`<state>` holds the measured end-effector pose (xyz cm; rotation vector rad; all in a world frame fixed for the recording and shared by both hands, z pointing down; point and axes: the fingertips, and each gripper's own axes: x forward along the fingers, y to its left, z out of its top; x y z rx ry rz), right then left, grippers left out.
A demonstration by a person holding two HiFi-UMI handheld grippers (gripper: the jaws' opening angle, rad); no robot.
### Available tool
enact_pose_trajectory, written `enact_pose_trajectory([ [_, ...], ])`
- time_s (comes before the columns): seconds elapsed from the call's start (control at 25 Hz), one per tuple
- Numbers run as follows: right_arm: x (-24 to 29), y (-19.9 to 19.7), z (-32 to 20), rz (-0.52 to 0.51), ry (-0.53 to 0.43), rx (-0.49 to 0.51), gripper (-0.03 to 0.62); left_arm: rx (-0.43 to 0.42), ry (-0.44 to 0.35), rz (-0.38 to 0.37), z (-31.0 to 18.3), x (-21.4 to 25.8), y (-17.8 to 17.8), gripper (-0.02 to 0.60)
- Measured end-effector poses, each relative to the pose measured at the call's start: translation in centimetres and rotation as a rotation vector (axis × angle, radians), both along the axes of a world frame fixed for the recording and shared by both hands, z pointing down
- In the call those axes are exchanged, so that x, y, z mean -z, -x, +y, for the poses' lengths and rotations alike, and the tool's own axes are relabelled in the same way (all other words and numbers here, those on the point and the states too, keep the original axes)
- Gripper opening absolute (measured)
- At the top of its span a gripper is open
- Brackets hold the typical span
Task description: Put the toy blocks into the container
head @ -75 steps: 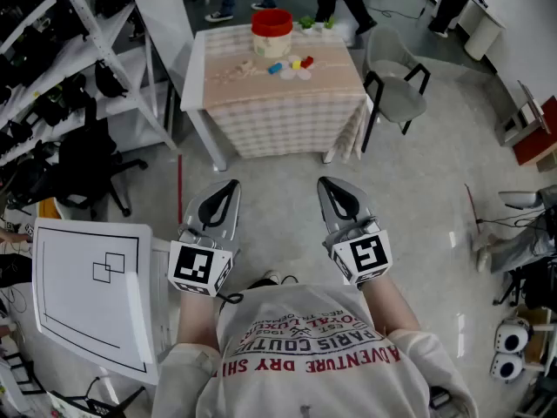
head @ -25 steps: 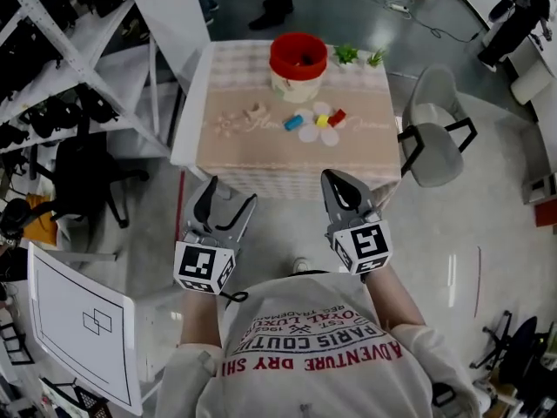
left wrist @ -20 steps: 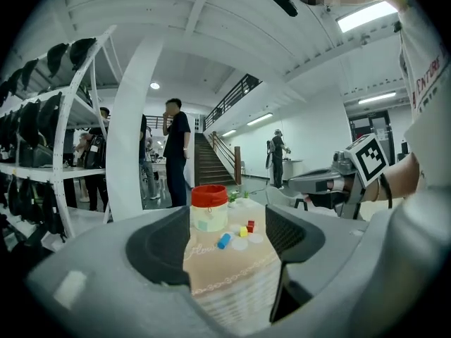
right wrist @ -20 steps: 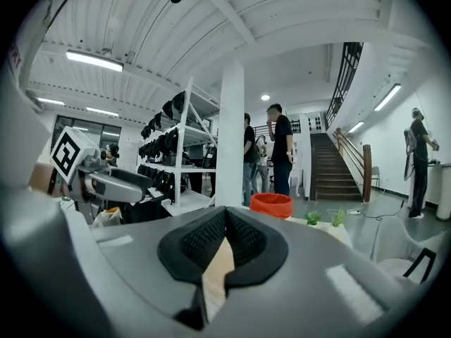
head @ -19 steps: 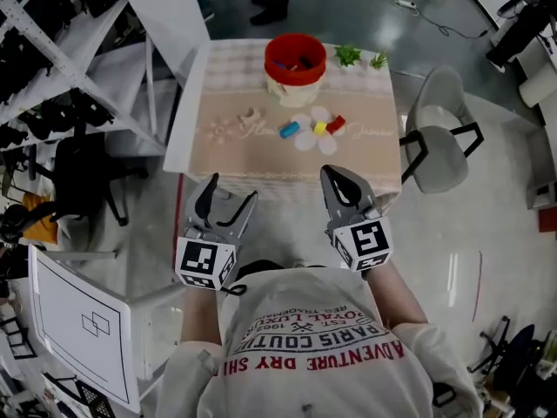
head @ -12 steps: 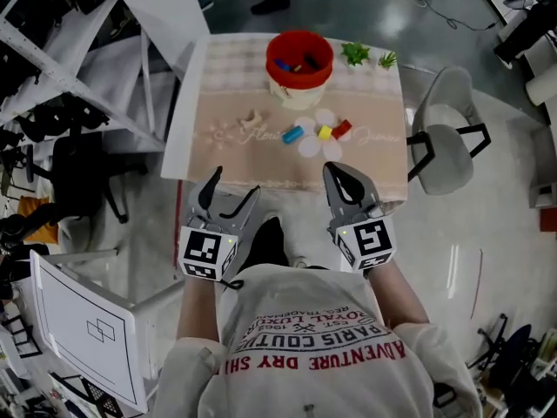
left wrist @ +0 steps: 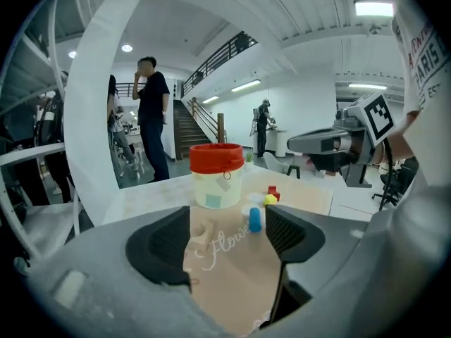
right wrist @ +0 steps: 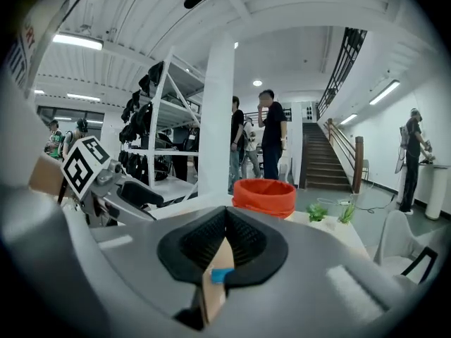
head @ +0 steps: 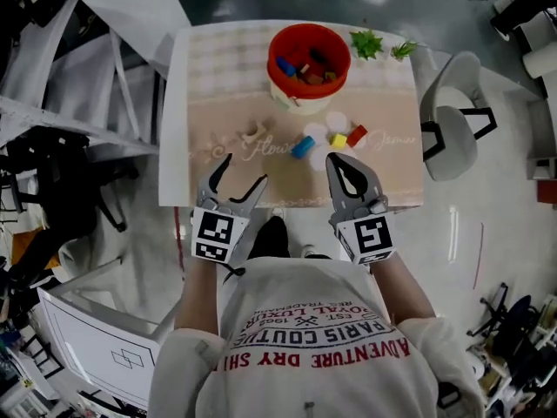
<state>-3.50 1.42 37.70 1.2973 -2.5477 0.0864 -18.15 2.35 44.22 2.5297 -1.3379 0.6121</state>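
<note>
- Left gripper (head: 243,174) on the near side of the container (head: 309,57), over the near edge of the table (head: 178,111). Released, spread wide, with nothing gripped — only cloth and blocks visible through the gap in the left gripper view.
- Right gripper (head: 346,164) level with it, also near of the container and slightly to its right. Clenched tight at the tips and grasping nothing, with just a thin slit lower down and a sliver of blue beyond it.
- Container upright at the far middle of the table, with a cream wall and a red rim. Several blocks inside, blue and red among them.
- Blue block (head: 303,147) flat on the cloth, straight near of the container and closest to the two grippers.
- Yellow block (head: 338,140) near-right of the container, just beside the blue one.
- Red block (head: 357,135) just right of the yellow one, a little nearer the container.
- Pale wooden piece (head: 252,131) near-left of the container, apart from the three coloured blocks.
- White discs (head: 336,122) on the cloth between the container and the loose blocks.
- Two small green plants (head: 366,43) right of the container, along the far edge.
- Grey chair (head: 452,129) off the table, well right of the container.
- People (left wrist: 151,111) standing beyond the container — seen in both gripper views.
</note>
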Motion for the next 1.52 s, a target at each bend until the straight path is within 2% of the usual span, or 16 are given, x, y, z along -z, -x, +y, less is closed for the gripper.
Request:
enact_pose_trajectory([
  [0.2, -2.9, 1.7, -2.9, 0.005, 0.037, -0.016, 0.002, -0.047, 0.087, -0.014, -3.8, -5.3, 0.6, 0.334],
  [0.6, -7.0, 2.8, -6.3, 0.018, 0.121, -0.086, 0.002, -0.146, 0.263, -0.051, -7.6, -12.6, 0.5, 0.333],
  [0.72, -8.2, 2.4, -6.8, 0.038, 0.141, -0.109, 0.002, -0.150, 0.280, -0.068, -8.7, -14.1, 0.7, 0.263],
  [0.8, -8.6, 2.3, -7.2, 0.042, 0.148, -0.118, 0.002, -0.157, 0.287, -0.072, -9.0, -14.9, 0.7, 0.255],
  [0.96, -9.1, 1.9, -7.7, 0.044, 0.156, -0.132, 0.002, -0.176, 0.276, -0.120, -9.0, -15.8, 0.7, 0.161],
  [1.12, -9.2, 1.8, -7.7, 0.057, 0.155, -0.134, 0.002, -0.194, 0.261, -0.110, -8.9, -15.6, 0.6, 0.158],
  [1.28, -8.2, 1.9, -7.7, 0.048, 0.138, -0.134, 0.002, -0.161, 0.255, -0.051, -9.2, -14.1, 0.8, 0.158],
  [1.52, -6.1, 1.4, -7.7, 0.032, 0.095, -0.115, 0.002, -0.119, 0.136, -0.023, -9.9, -9.0, 0.6, 0.158],
])
